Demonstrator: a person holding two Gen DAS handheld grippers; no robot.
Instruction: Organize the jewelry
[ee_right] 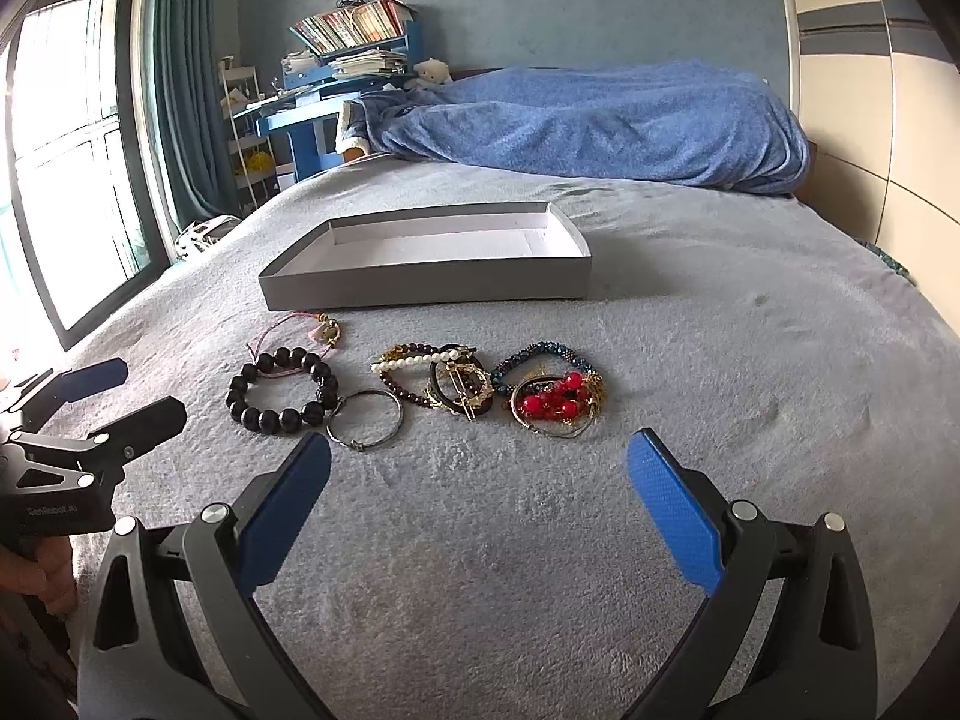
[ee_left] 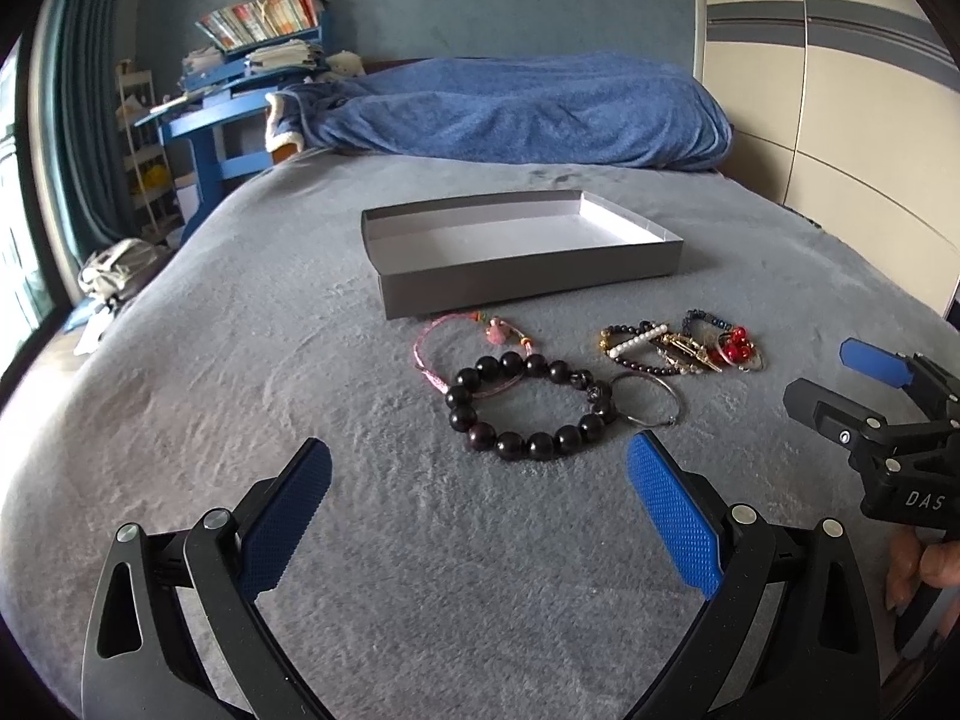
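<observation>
Surface: grey bed (ee_left: 240, 330), blue blanket (ee_left: 528, 108) upper centre, blue desk (ee_left: 210, 120) upper left | left gripper (ee_left: 480, 516) jaws wide apart, empty; dark bead bracelet (ee_left: 528, 402) just beyond | right gripper (ee_right: 480, 516) jaws wide, empty; jewelry pile (ee_right: 480, 390) mid-frame before grey box (ee_right: 432, 282).

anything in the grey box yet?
No. The grey box shows only its bare white floor; the bracelets, like the dark bead bracelet, lie on the bed.
</observation>
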